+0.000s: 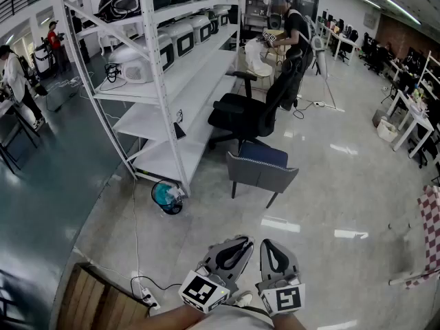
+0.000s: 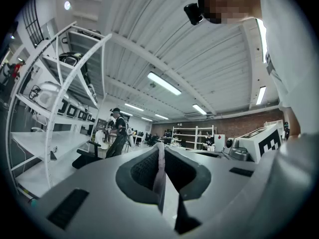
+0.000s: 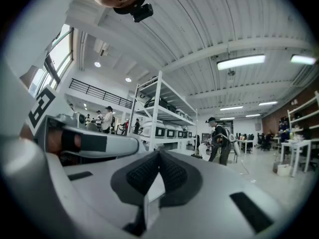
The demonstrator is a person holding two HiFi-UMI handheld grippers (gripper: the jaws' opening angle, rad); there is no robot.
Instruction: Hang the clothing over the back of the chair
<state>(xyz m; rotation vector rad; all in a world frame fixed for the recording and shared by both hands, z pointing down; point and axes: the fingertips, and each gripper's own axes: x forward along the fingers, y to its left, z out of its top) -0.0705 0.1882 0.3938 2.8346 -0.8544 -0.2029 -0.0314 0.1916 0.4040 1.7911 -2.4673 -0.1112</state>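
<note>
Both grippers are held close to my body at the bottom of the head view, side by side and pointing forward. My left gripper has its pads together, with only a thin pale sliver between them and nothing seen in them. On my right gripper the pads meet at the tips, with nothing between them. A grey chair with a blue seat stands a few steps ahead, and a black office chair stands behind it. A red-and-white checked cloth hangs at the right edge.
A tall white shelving rack runs along the left. A teal round object lies at its foot. A power strip with a cable and a wooden panel sit at the lower left. A person works far ahead. Desks line the right.
</note>
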